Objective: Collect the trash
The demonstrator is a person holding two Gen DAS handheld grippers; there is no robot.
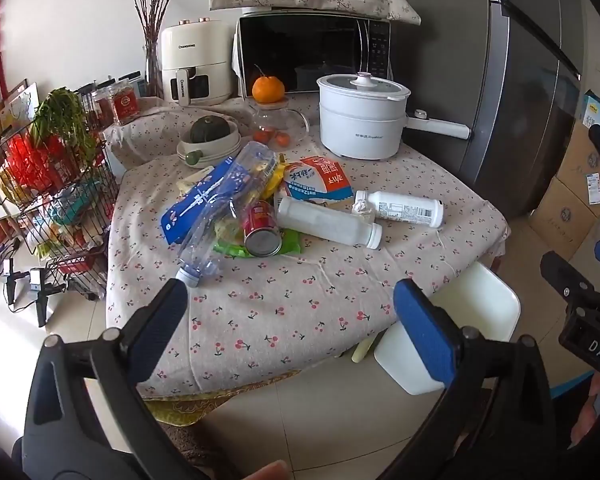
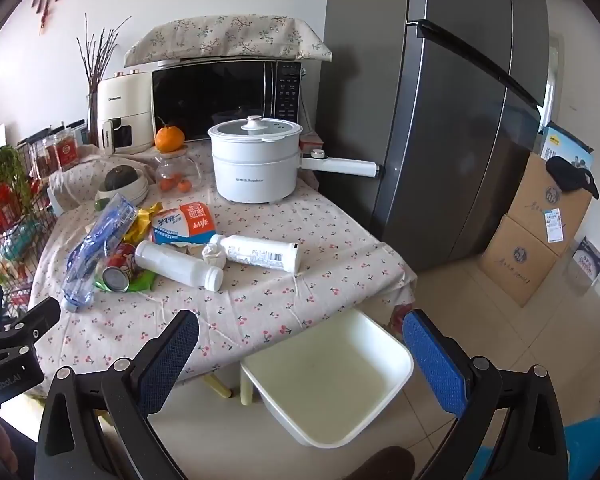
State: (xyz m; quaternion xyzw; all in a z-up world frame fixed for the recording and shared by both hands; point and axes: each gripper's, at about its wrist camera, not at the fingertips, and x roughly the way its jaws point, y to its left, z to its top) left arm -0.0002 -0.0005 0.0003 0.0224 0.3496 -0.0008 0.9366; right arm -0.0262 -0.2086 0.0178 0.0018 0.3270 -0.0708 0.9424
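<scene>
Trash lies in a heap on the cherry-print tablecloth (image 1: 284, 312): a crushed clear plastic bottle (image 1: 220, 216), a red can (image 1: 261, 229), two white bottles (image 1: 328, 222) (image 1: 408, 208), a milk carton (image 1: 320, 180), a crumpled tissue (image 1: 362, 208) and a green wrapper (image 1: 292, 242). A white bin (image 2: 332, 376) stands on the floor by the table's near right corner. My left gripper (image 1: 292, 320) is open and empty above the table's near edge. My right gripper (image 2: 300, 352) is open and empty above the bin. The heap also shows in the right wrist view (image 2: 180, 264).
At the table's back stand a white electric pot (image 1: 360, 120), a glass jar with an orange (image 1: 268, 92) on it, a bowl with a squash (image 1: 210, 132), a microwave (image 1: 312, 56) and an air fryer (image 1: 196, 64). A wire rack (image 1: 56, 200) stands left, a fridge (image 2: 460, 120) and cardboard boxes (image 2: 536, 232) right.
</scene>
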